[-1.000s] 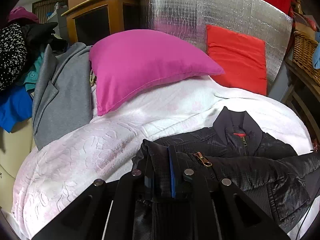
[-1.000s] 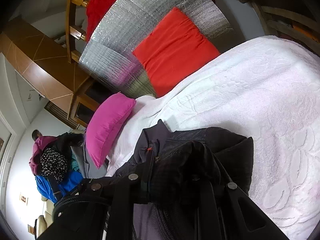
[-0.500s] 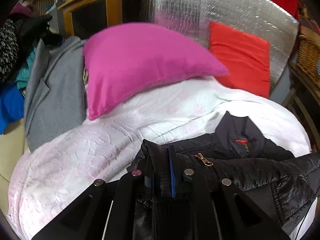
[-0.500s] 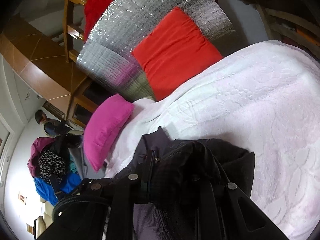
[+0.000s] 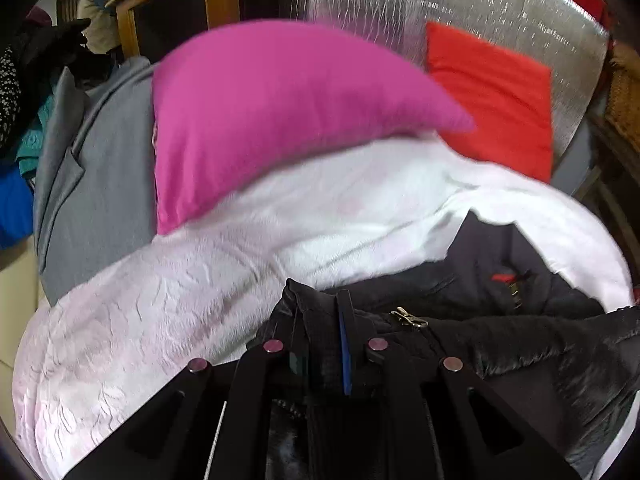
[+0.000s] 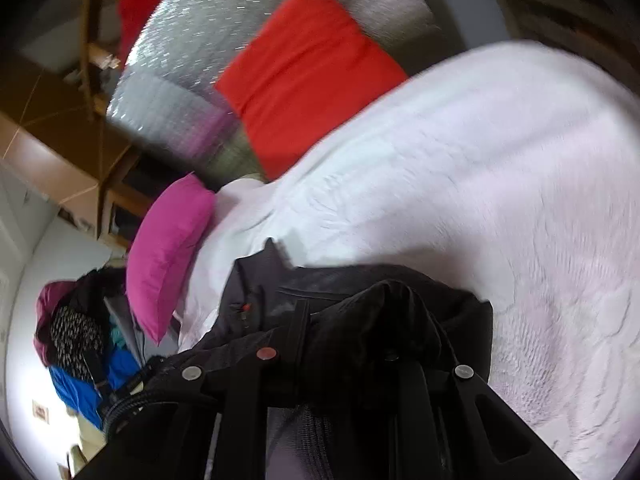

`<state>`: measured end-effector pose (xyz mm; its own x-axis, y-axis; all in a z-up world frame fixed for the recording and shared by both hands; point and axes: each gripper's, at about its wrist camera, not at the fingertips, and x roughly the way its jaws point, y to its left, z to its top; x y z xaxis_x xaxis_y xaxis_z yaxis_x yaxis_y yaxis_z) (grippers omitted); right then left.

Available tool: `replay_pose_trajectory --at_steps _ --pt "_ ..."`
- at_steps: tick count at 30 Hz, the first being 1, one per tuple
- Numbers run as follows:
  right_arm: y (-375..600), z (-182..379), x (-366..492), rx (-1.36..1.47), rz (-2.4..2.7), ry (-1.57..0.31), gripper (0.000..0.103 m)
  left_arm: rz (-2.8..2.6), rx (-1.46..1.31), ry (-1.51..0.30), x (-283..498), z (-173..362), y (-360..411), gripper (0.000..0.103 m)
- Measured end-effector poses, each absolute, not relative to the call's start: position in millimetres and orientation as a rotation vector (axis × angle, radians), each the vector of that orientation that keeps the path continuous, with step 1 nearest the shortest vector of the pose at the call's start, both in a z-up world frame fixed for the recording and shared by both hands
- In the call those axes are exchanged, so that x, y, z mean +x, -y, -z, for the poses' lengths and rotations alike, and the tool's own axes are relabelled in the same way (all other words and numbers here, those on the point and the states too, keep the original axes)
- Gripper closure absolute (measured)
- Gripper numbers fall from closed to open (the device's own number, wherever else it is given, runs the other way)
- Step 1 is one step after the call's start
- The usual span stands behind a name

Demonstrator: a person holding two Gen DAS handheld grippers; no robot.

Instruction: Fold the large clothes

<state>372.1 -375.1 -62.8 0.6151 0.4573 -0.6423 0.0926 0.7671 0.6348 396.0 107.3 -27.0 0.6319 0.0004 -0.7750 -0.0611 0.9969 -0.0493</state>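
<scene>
A black quilted jacket (image 5: pixel 500 320) with a brass zipper pull (image 5: pixel 408 317) and a red collar tag lies on the pale pink blanket (image 5: pixel 160 320). My left gripper (image 5: pixel 322 332) is shut on a fold of the jacket's edge, held just above the blanket. In the right wrist view the jacket (image 6: pixel 360 300) bunches over my right gripper (image 6: pixel 344 320), which is shut on its fabric; the collar points toward the pillows.
A magenta pillow (image 5: pixel 280 112) and a red cushion (image 5: pixel 496 100) lie at the head, against a silver foil board (image 5: pixel 460 4). A grey coat (image 5: pixel 92 184) and piled clothes (image 6: pixel 76 340) sit at the left. A wicker basket (image 5: pixel 624 92) stands right.
Both grippers have carried the jacket forward toward the pillows, which now look larger and blurred. Both grips are unchanged.
</scene>
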Motion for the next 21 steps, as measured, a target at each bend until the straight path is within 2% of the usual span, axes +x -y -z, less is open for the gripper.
replay_pose_trajectory --at_steps 4,11,21 --pt "379.9 58.0 384.3 0.690 -0.234 -0.895 0.085 -0.029 -0.109 -0.907 411.5 31.0 -108.4 0.091" --pt "391.0 130.5 410.0 0.848 -0.162 -0.991 0.085 -0.081 -0.096 -1.021 438.2 81.6 -100.7 0.090" --pt "402.0 134.4 409.9 0.960 -0.202 -1.007 0.080 -0.073 -0.086 -1.007 440.1 76.4 -99.6 0.090"
